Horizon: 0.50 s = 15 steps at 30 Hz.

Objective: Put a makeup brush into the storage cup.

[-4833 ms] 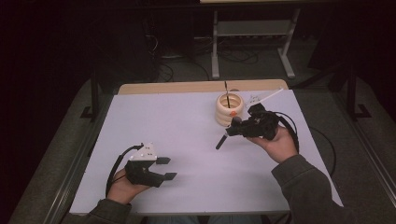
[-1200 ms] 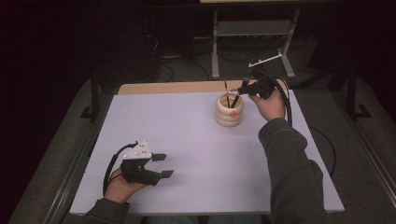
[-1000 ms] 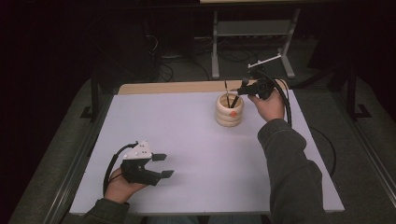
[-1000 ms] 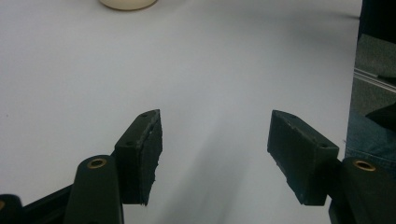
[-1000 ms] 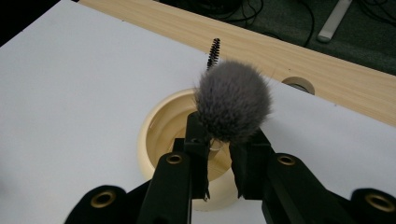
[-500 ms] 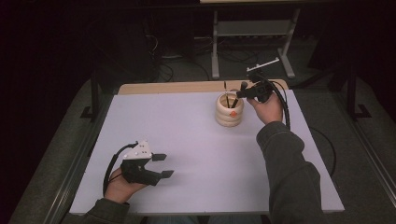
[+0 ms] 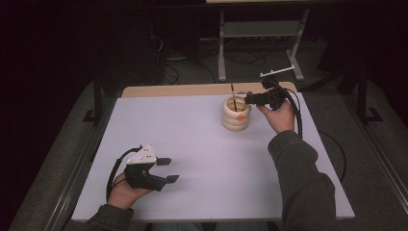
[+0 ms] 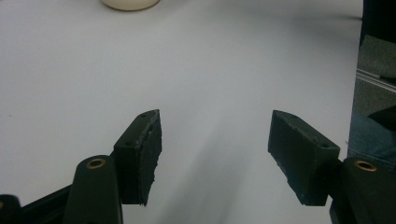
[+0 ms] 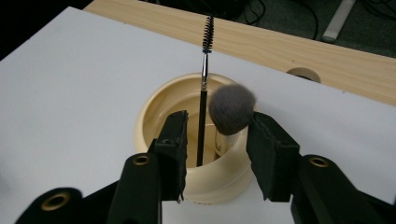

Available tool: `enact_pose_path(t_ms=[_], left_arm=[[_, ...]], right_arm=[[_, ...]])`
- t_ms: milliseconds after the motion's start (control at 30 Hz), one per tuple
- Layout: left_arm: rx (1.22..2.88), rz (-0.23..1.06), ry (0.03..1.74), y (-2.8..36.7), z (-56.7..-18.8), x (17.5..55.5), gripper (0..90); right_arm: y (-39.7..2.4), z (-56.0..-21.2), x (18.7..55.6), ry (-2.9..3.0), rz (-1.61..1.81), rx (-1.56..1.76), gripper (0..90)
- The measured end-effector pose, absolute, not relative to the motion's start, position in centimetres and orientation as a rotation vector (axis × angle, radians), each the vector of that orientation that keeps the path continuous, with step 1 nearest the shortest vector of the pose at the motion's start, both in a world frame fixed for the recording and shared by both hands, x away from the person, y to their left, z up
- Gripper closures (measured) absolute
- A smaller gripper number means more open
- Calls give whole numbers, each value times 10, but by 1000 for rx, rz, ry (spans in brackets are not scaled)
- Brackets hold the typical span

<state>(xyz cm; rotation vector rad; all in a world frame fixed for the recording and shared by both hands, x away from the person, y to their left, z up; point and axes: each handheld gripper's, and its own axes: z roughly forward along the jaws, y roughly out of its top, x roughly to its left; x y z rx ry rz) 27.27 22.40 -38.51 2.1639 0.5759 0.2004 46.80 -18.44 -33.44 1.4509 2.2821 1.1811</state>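
— Cream-coloured holder (image 7: 236, 114) stands in the upper middle of the high view, on the white table (image 7: 192, 144). What is inside it now?

— Two things, as the right gripper view shows: a thin spoolie brush (image 9: 204, 88) standing almost upright, and a powder brush (image 9: 231, 112) with a round grey head, standing in the cup just right of it.

— Is the right gripper (image 7: 253, 98) gripping the powder brush?

— No, I think not. Its jaws have just been opening. They stand on both sides of the brush and above the rim of the holder, and the pads do not press on it. One pad seems very near the grey head, but I see a small gap.

— And the left gripper (image 7: 166, 169)?

— It rests at the lower left of the high view, well apart from the holder. Its jaws are spread, with only bare table between them.

— So how far is the work?

— By my judgement, the placing is almost finished: both brushes are in the holder. What is left is to draw the right gripper away without knocking the brushes over. I see no other brush lying on the table.
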Motion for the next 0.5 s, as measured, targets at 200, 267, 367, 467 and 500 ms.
enact_pose_path(t_ms=[200,267,367,467,500], left_arm=[[2147,203,602,226,-385,274,334],[2145,207,603,227,-385,274,331],[2137,206,617,228,-384,275,320],[2139,210,624,229,-384,276,309],[2134,210,630,229,-384,276,303]], right_arm=[[-191,-336,460,2282,1232,1413,496],[-192,-337,458,2287,1244,1412,477],[-194,-338,453,2288,1251,1380,462],[-195,-340,448,2286,1275,1376,444],[-196,-340,447,2290,1280,1370,439]])
